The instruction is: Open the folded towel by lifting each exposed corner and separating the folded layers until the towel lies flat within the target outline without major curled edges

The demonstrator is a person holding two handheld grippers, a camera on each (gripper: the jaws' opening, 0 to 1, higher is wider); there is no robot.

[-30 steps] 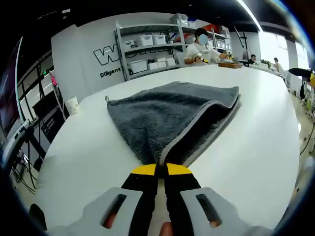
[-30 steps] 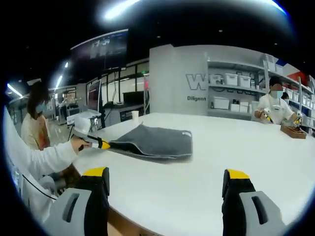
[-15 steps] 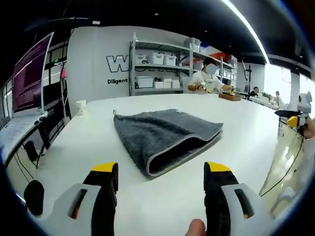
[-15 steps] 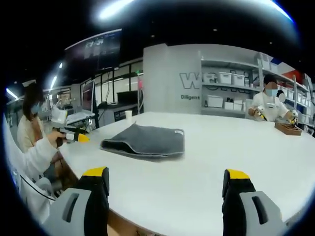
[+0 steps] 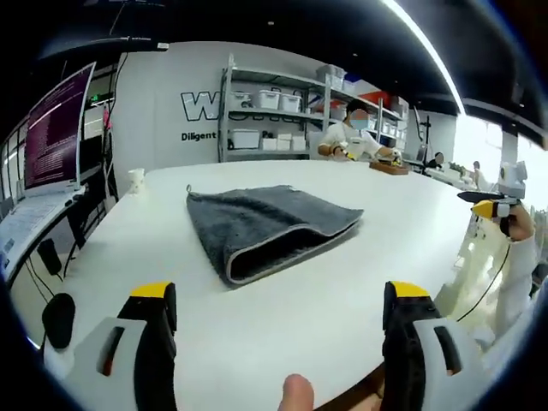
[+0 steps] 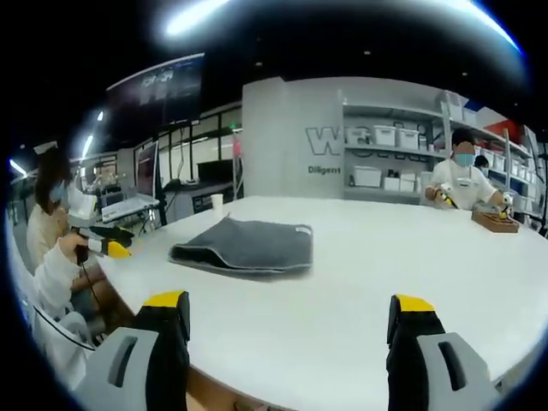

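I am holding both grippers, left (image 5: 278,315) and right (image 6: 291,321), back from the towel (image 5: 261,223) with jaws spread, having just released its corner, still folded.

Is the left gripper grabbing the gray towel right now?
Apart. In the left gripper view, the left gripper is open, with bare white table between its tips and the towel.
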